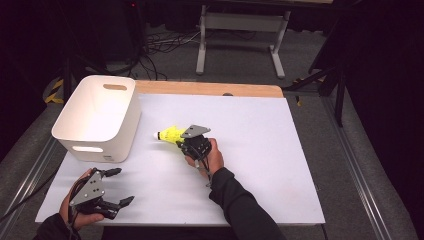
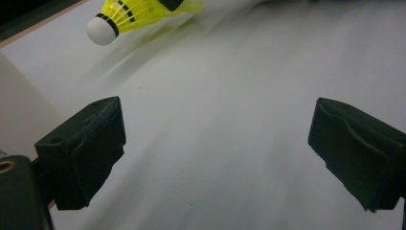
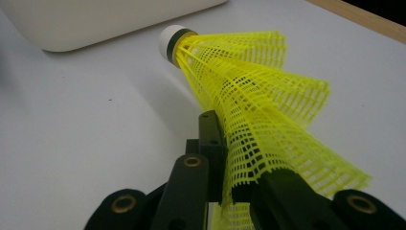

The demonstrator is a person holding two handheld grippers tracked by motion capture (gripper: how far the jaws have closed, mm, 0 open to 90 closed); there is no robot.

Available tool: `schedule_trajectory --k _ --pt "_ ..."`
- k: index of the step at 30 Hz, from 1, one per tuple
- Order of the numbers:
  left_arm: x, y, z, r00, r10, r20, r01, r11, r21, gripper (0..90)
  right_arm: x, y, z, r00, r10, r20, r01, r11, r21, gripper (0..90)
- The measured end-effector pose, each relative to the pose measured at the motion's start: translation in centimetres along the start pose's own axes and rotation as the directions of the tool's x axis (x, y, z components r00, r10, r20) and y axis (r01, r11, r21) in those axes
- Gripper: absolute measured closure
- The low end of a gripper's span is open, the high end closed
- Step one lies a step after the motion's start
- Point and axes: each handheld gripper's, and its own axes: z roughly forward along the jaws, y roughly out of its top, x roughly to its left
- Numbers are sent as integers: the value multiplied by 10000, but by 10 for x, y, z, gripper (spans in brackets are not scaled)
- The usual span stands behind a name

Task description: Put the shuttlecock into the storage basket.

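- Left gripper [image 1: 115, 187], near-left corner of the table, resting in a hand with jaws spread wide and nothing between them. Same story from the left gripper view [image 2: 215, 158]: both black pads well apart, just bare white surface in the gap.
- Sitting on a white board [image 1: 260, 145] that covers most of the tabletop, with a strip of wooden table edge [image 1: 210, 88] peeking out along the far side.
- Right gripper [image 1: 184, 141] further in, roughly mid-table, held by a hand [image 1: 212, 156] with a dark sleeve [image 1: 240, 200] coming up from the near edge. Grey three-cornered plate on top, pointing left and a bit far.
- Pinching a yellow shuttlecock [image 1: 170, 135] by the skirt. Pretty clear in the right gripper view [image 3: 234, 187]: jaws pressed together on the yellow mesh, which is squashed flat and fanned out between them [image 3: 249, 96].
- Shuttlecock sticking out to the left of that gripper, white cork tip facing the bin, dark band just behind the cork. Can't really tell if the cork touches the board or floats just above it. Also visible at the top of the left gripper view [image 2: 124, 14].
- White plastic bin [image 1: 120, 107] at the far left of the board, upright, slot handles in the walls, near the cork but apart from it.
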Motion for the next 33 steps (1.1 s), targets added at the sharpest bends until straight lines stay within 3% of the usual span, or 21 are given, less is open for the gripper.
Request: schedule_trajectory --k 13,20,33 --pt "-1 3 7 10000 -87 34 87 9998 171 64 6 -16 -41 9977 -479 -483 450 9972 -591 876" --pt "-1 7 11 10000 58 -38 -57 9998 171 67 7 -16 -61 9951 -874 -460 840 9939 -719 876" --pt "1 5 8 9999 34 -130 -32 9999 139 67 3 -17 -96 9948 -961 -350 912 9884 -1218 876"
